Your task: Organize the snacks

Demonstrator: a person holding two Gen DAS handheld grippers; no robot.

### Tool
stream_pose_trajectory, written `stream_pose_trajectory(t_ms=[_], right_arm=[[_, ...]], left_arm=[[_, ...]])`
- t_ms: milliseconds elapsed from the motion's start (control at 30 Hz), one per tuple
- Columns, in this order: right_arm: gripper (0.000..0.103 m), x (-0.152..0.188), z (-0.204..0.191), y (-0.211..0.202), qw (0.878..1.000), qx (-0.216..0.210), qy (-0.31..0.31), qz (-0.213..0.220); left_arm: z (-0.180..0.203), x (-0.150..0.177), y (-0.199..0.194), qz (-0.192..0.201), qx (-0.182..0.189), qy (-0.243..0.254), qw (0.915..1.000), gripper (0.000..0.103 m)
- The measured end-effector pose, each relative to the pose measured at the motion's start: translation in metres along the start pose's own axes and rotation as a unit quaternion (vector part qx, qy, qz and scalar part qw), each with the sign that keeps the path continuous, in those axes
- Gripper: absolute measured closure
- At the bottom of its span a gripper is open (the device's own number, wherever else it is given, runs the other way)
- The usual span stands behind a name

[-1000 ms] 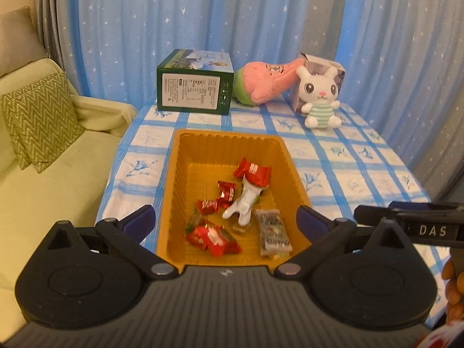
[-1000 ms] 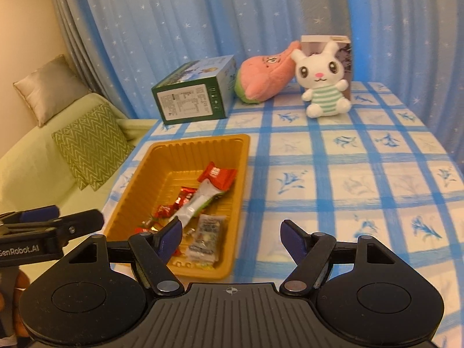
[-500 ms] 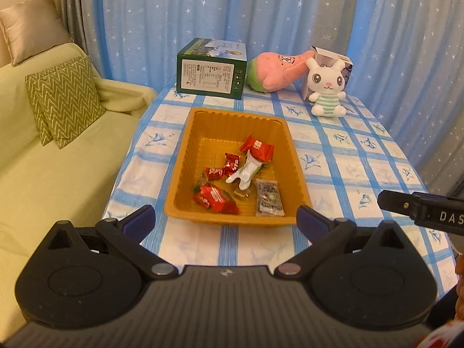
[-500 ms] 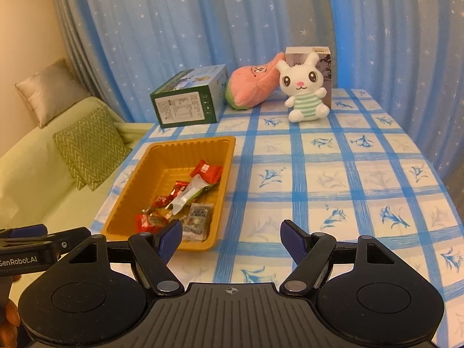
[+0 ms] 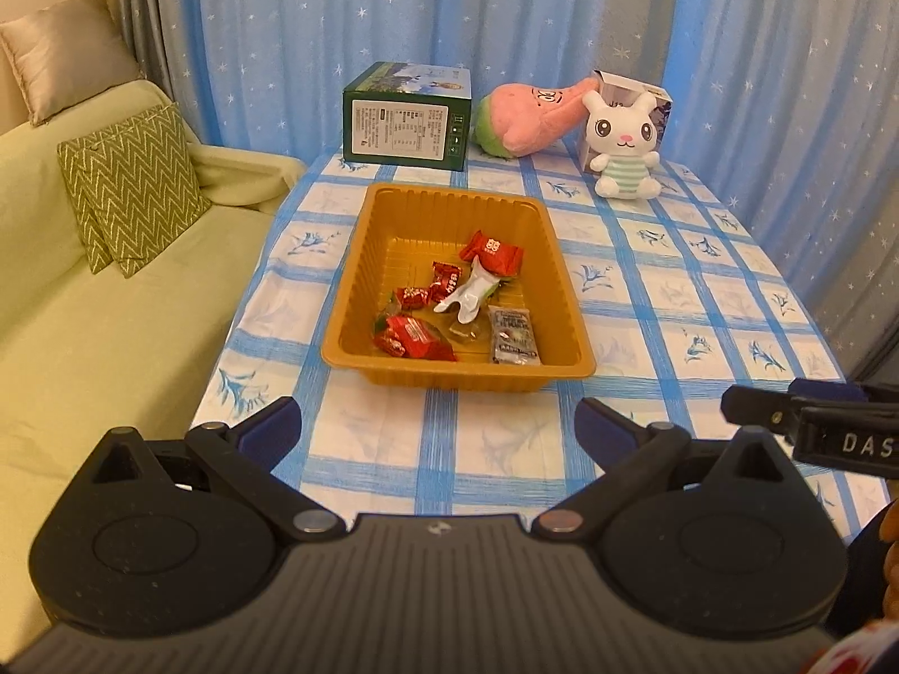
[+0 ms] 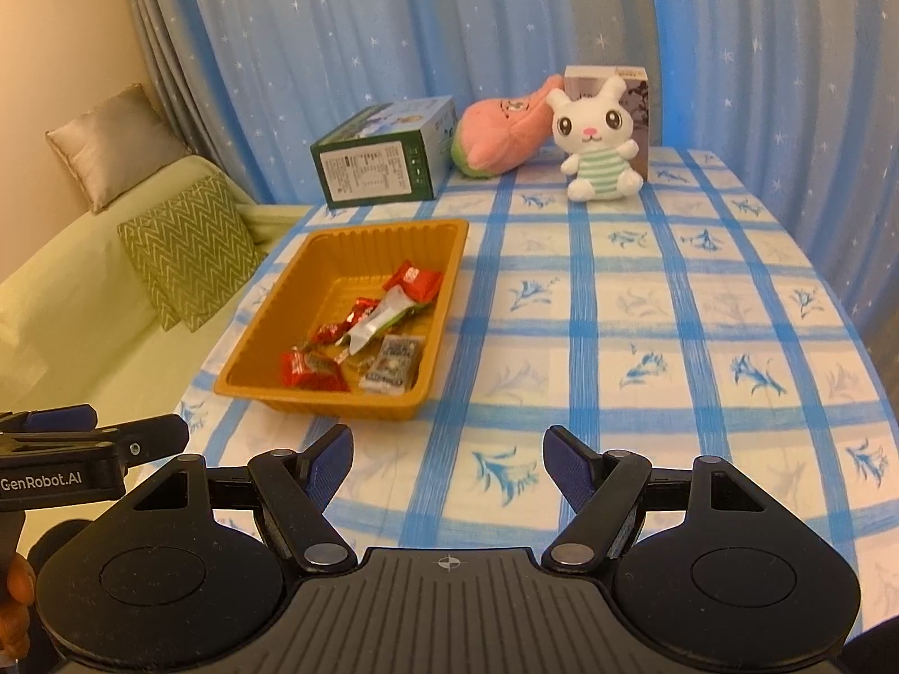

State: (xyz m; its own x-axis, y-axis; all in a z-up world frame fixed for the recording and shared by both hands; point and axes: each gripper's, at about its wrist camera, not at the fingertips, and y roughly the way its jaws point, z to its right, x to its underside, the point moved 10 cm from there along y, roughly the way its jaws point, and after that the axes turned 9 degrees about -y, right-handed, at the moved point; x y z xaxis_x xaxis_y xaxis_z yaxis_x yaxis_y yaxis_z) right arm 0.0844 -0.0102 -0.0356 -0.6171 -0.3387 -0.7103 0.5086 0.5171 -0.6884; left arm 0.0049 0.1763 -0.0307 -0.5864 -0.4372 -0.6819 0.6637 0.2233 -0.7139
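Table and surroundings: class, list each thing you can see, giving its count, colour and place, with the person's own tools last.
tray: one, orange, near left part of the table
snacks: several, mostly red wrappers, inside the tray
box: one, green, behind the tray
pink plush: one, pink and green, lying right of the box
rabbit: one, white, sitting at the far right
carton: one, pale, behind the rabbit
tablecloth: one, blue checks
cushions: two, green zigzag and beige, on the sofa
curtain: blue, starred, behind
left gripper: open, empty
right gripper: open, empty
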Motion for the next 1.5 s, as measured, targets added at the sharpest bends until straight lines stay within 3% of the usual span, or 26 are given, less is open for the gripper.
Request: stream_pose_trajectory(t_ms=[1500], right_arm=[[0.028,0.0117,-0.0077,0.0071,1.0,-0.011,0.007,-0.011]], left_arm=[[0.0064,0.0076,0.0018,0.002,-0.002,0.005,1.0,0.0]])
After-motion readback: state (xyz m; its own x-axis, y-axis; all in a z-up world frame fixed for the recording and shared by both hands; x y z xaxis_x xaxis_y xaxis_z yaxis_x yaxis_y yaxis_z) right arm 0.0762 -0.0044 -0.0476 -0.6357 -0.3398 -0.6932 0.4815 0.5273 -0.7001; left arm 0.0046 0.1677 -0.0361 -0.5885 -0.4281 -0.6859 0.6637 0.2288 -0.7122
